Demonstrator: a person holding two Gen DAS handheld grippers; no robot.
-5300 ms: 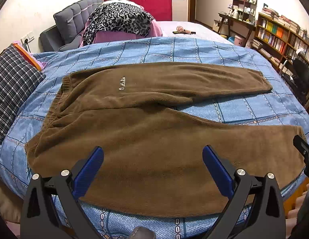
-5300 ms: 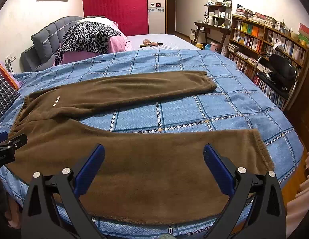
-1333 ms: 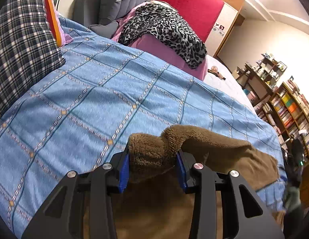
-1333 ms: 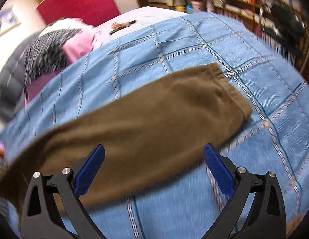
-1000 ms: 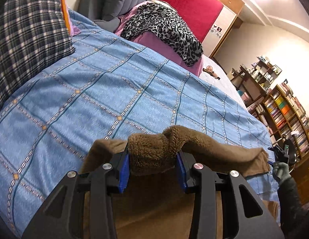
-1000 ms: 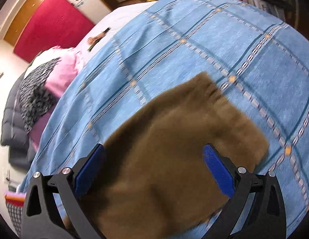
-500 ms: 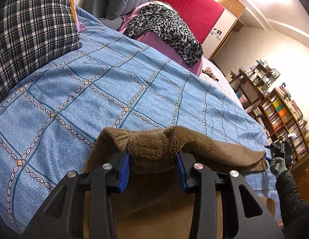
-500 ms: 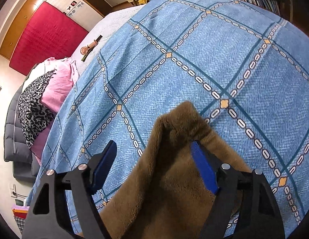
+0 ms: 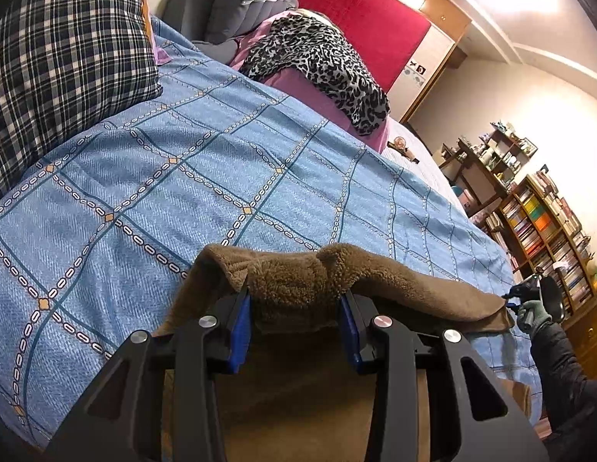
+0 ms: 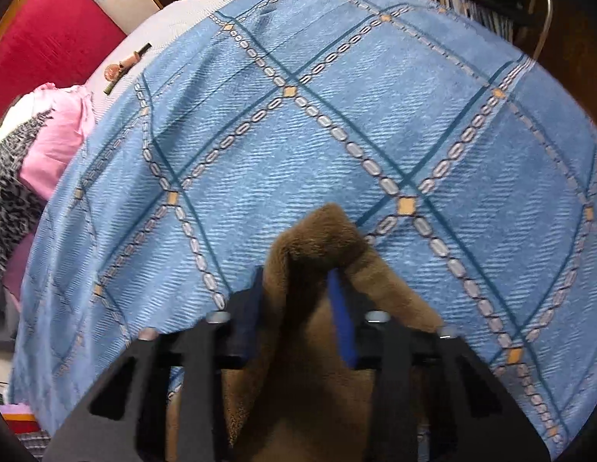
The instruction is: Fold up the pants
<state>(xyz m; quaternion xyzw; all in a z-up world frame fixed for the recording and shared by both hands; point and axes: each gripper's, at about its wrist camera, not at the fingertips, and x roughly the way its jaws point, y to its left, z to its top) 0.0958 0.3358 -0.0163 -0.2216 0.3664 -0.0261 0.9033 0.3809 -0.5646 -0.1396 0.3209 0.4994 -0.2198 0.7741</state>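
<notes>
— Since the earlier frames the brown pants point(image 9: 394, 281) are no longer lying spread flat: the near leg is now folded over the far one, and both ends are being held up off the blue checked bedspread point(image 9: 206, 177). How are the fingers doing?

— On the left gripper point(image 9: 296, 317) the blue fingers point(image 9: 240, 319) are pinching a thick bunch of fleece at the waistband end. On the right gripper point(image 10: 298, 315) the jaws are closing, with the cuff end bunched between them and the pads already pressing into it.

— What is getting hidden?

— The grippers' black frames are covering the bottom of both views, so most of the pants under them is cut off. In the right wrist view the fabric is draping over the left finger, leaving only the right blue pad point(image 10: 342, 327) showing clearly, and that view is slightly blurred. From the left wrist, the other gripper is appearing tiny at the far edge of the pants, held by a gloved hand point(image 9: 533, 315) with a dark sleeve point(image 9: 567, 377); its jaws are too small to make out there.

— And around the bed?

— A plaid pillow point(image 9: 63, 61) is sitting at the upper left, a leopard-print blanket point(image 9: 321, 57) is lying over pink bedding beyond, a red panel point(image 9: 367, 34) is standing behind it, and bookshelves point(image 9: 544, 227) are lining the right wall. Nothing is standing between the pants and the bedspread ahead
</notes>
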